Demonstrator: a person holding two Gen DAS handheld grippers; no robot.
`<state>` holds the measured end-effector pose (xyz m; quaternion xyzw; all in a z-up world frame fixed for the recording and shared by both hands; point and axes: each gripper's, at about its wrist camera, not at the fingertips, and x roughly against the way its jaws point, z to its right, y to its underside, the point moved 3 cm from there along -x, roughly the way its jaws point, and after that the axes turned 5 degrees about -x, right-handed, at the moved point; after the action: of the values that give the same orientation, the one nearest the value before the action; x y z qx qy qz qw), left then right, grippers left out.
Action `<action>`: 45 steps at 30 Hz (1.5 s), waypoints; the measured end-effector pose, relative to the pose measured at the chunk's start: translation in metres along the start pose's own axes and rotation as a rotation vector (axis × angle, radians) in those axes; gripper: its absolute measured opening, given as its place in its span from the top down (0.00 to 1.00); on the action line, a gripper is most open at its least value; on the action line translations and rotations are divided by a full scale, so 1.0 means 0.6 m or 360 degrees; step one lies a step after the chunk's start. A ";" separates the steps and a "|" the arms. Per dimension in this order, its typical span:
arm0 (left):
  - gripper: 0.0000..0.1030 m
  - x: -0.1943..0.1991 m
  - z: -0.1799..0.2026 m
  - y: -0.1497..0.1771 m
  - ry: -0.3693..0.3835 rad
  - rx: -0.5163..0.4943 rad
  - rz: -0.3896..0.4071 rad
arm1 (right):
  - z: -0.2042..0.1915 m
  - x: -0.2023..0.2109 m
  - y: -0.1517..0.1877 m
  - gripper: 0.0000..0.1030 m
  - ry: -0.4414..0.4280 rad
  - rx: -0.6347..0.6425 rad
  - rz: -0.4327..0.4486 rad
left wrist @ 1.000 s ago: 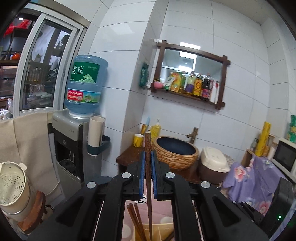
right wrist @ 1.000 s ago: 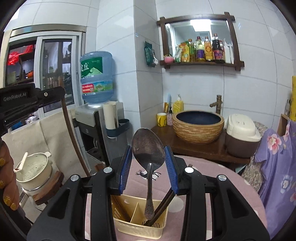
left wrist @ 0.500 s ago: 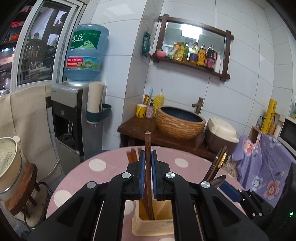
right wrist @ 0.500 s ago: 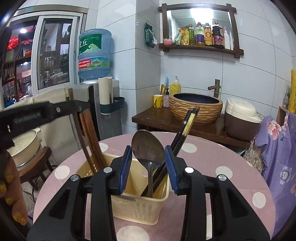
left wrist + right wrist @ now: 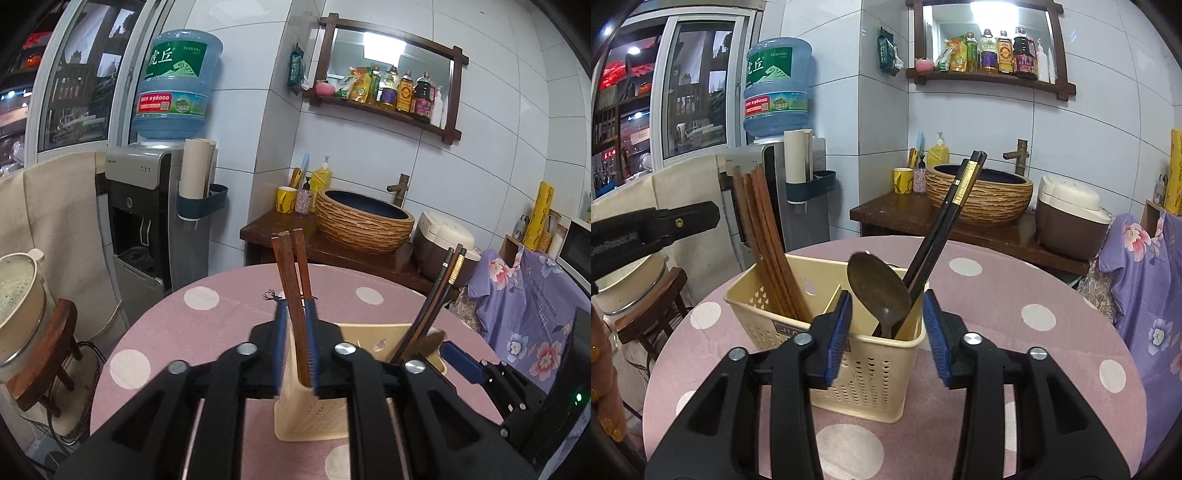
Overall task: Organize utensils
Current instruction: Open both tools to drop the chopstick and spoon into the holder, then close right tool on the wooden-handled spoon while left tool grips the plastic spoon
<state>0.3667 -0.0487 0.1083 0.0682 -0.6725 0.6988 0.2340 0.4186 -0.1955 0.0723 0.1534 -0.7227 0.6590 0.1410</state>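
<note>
- Two hand-held black grippers with blue pads work over a cream perforated plastic utensil caddy [image 5: 871, 354] that stands on a round table under a pink cloth with white dots [image 5: 1015, 295].
- Left gripper [image 5: 295, 347]: its jaws are opening, and the reddish-brown wooden chopsticks [image 5: 295, 288] stand between the pads, lower ends down in the caddy's left compartment, tops leaning a little to the left. Whether the pads press on the sticks cannot be told from the left wrist view.
- Right gripper [image 5: 886, 332]: its jaws are opening and stand spread on either side of the dark metal spoon [image 5: 879, 288], with clear gaps between pads and bowl. The spoon rests bowl-up in the caddy's right compartment, released.
- Beside the spoon, in the same right compartment, a pair of black chopsticks with gold bands [image 5: 945, 225] leans up and to the right.
- From the right wrist view, the brown chopsticks lean against the caddy's left wall, and the left gripper's black body shows at the left edge.
- Behind the table: a water dispenser with a blue bottle [image 5: 775, 88], a woven-sided basin [image 5: 979, 195] on a dark wooden counter, and a wall shelf of bottles [image 5: 990, 55].
</note>
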 end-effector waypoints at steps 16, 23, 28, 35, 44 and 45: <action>0.15 0.071 -0.011 0.148 0.0014 -0.0038 -0.0228 | -0.006 0.132 0.080 0.31 0.0046 0.0151 -0.0028; 0.15 0.065 -0.005 0.228 0.0058 -0.0022 -0.0443 | 0.025 0.146 0.147 0.30 0.0065 0.0061 -0.0191; 0.16 0.059 -0.003 0.264 0.0077 0.0004 -0.0545 | 0.048 0.143 0.189 0.30 0.0102 0.0016 -0.0283; 0.18 0.053 0.024 0.297 0.0104 -0.0054 -0.0642 | 0.080 0.141 0.229 0.30 0.0142 -0.0080 -0.0377; 0.31 0.037 0.057 0.325 0.0130 -0.0157 -0.0738 | 0.098 0.148 0.251 0.30 0.0158 -0.0138 -0.0420; 0.33 0.035 0.060 0.326 0.0131 -0.0160 -0.0745 | 0.100 0.148 0.251 0.30 0.0158 -0.0141 -0.0422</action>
<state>0.2586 -0.0759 -0.0576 0.1818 -0.6622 0.5934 0.4198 0.2762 -0.2456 -0.0341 0.2083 -0.7167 0.6087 0.2691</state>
